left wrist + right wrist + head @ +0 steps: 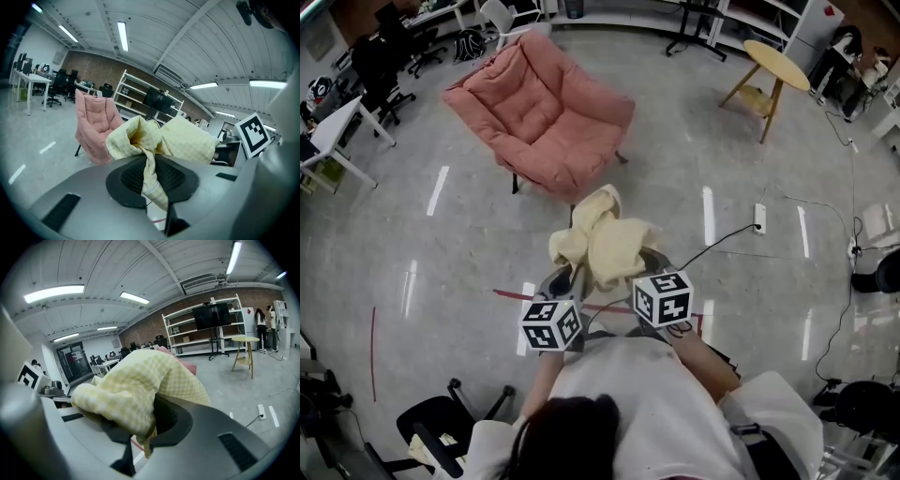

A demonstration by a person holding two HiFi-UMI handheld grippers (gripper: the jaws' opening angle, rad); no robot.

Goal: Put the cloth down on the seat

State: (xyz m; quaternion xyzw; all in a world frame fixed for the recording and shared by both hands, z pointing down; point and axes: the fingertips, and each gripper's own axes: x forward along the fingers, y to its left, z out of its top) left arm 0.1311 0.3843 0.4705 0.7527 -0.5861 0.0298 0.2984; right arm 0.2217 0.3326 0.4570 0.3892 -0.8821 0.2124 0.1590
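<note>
- Pinching a twisted fold of the cloth [183,140], the left gripper [150,176] has its jaws almost together and clamped on the fabric. A thin strand runs down through the narrow gap between them.
- The right gripper [145,427] is likewise nearly closed on a bunched fold, which bulges up and over its jaws.
- The cloth is pale yellow with a fine check, and it looks soft, light and limp. It will likely sag and drape rather than hold a shape, and a drop should not harm it.
- A thin single layer could slip from the pads. The safer hold seems to be a gathered fold at each end, with the two grips kept apart so the fabric spreads.
- The cloth hangs in the air between the two grippers, above the bare floor [469,244]. It is short of the front edge of the pink cushioned chair [544,112] and does not touch the seat.
- The carry to the chair is not yet done. The padded seat should take the cloth near its middle.
- A round wooden table [776,64] stands well apart, toward the floor's far right.
</note>
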